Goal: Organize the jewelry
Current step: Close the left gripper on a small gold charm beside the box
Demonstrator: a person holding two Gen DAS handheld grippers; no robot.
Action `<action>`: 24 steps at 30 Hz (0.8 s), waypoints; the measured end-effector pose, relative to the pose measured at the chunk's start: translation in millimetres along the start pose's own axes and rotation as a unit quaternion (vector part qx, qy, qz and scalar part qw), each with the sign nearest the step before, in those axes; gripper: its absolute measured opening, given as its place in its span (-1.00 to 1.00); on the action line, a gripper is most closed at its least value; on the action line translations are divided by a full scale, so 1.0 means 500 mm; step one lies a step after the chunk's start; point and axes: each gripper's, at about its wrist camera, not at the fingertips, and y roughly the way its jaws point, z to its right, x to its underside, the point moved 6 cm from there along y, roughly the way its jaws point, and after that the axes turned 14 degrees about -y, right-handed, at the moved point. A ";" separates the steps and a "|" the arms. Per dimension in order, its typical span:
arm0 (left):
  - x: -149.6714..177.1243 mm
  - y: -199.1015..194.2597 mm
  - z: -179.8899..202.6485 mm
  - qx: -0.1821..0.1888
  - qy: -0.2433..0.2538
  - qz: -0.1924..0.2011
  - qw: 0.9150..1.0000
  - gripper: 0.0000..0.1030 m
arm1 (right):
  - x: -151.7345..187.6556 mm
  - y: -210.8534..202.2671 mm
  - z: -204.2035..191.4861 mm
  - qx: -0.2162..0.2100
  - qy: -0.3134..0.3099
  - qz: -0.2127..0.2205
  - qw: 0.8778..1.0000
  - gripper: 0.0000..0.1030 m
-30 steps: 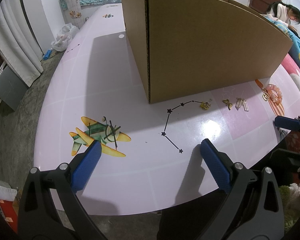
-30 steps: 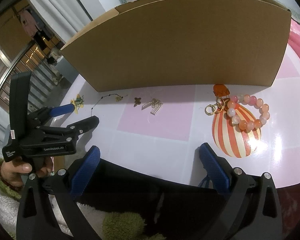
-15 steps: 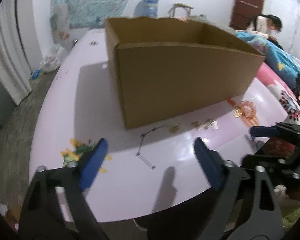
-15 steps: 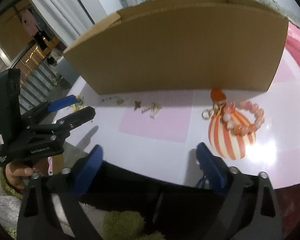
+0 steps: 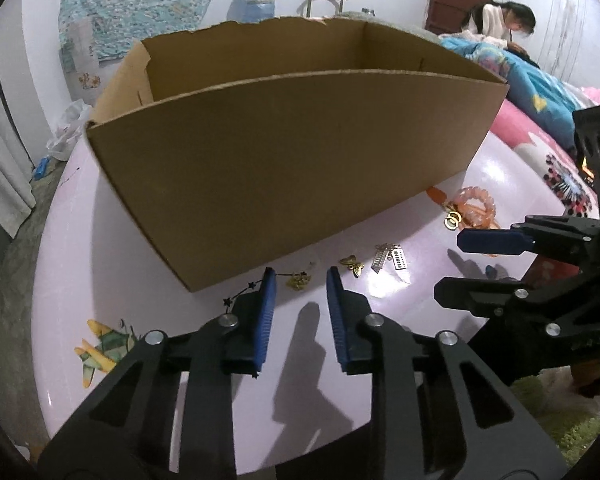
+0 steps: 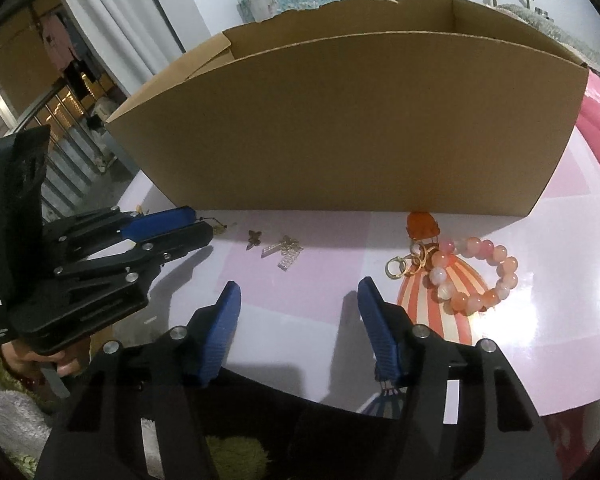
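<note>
At the left end of the pale pink counter [image 5: 100, 240] there is a printed aeroplane [image 5: 100, 350], and just right of it the left gripper [image 5: 300, 280] hangs tilted steeply down, its blue pads narrowing with nothing between them yet. Just beyond its tips, close to the corner of the big open cardboard box [image 5: 292, 168], lies a small gold charm [image 5: 299, 281]. Next along the foot of the box come a gold butterfly piece [image 5: 352, 265] and a pair of silvery ladder earrings [image 5: 388, 258]. Further right is a beaded bracelet [image 6: 476, 276] with gold rings and an orange tag, lying on a striped balloon print. All of the jewelry is on the counter in front of the box, none of it visibly inside.

The worry I have is the left gripper's jaws closing before they straddle anything: they could pinch air or flick that tiny charm along the glossy top, even under the box edge. The pieces are thin and flat, so pads coming in at an angle may skate over them.

The right gripper [image 6: 300, 292] is also angled steeply down over bare counter between the earrings and the bracelet, its jaws closing too, holding nothing. In its view the left gripper is held low by a hand [image 6: 40, 360] at the counter's near edge.
</note>
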 end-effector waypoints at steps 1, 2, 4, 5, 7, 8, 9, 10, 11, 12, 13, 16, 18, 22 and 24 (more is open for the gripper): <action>-0.002 0.005 0.002 -0.002 0.002 -0.002 1.000 -0.58 | 0.000 0.001 0.000 0.000 -0.001 0.000 1.000 0.16; -0.002 0.008 0.004 -0.002 0.003 -0.003 1.000 -0.58 | 0.001 0.002 0.002 0.001 -0.001 0.000 1.000 0.16; -0.003 0.013 0.007 -0.005 0.008 -0.006 1.000 -0.58 | 0.000 0.002 0.005 0.000 -0.002 0.000 1.000 0.16; -0.002 0.017 0.009 -0.008 0.011 -0.010 1.000 -0.58 | -0.002 0.004 0.006 0.000 -0.002 -0.001 1.000 0.16; 0.002 0.027 0.009 -0.018 0.016 -0.018 1.000 -0.63 | -0.003 0.005 0.006 0.000 0.000 -0.001 1.000 0.16; 0.002 0.027 0.010 -0.020 0.018 -0.015 1.000 -0.64 | -0.003 0.006 0.006 0.000 0.000 -0.001 1.000 0.16; 0.001 0.027 0.012 -0.022 0.020 -0.015 0.999 -0.64 | -0.002 0.005 0.007 0.000 0.000 -0.001 1.000 0.16; 0.001 0.026 0.014 -0.023 0.022 -0.015 0.999 -0.64 | -0.009 0.007 0.009 0.000 0.000 0.000 1.000 0.16; 0.001 0.026 0.015 -0.025 0.024 -0.014 0.999 -0.65 | -0.009 0.007 0.009 -0.001 0.001 0.000 1.000 0.16; 0.001 0.026 0.016 -0.027 0.025 -0.013 0.999 -0.66 | -0.008 0.007 0.009 -0.001 0.001 0.001 1.000 0.16; 0.001 0.026 0.017 -0.028 0.026 -0.012 0.999 -0.68 | -0.006 0.005 0.008 0.000 0.001 0.002 1.000 0.16; 0.002 0.025 0.019 -0.032 0.028 -0.009 0.999 -0.74 | -0.005 0.003 0.005 -0.001 0.000 0.004 1.000 0.16; 0.002 0.026 0.017 -0.031 0.029 -0.007 0.999 -0.83 | -0.004 0.000 0.003 0.000 -0.001 0.004 1.000 0.16; 0.002 0.027 0.017 -0.033 0.036 -0.004 0.999 -0.92 | -0.003 -0.004 0.002 0.002 0.000 0.007 1.000 0.16; 0.005 0.026 0.015 -0.033 0.037 0.000 0.999 -0.93 | -0.002 -0.008 0.001 0.004 0.000 0.008 1.000 0.16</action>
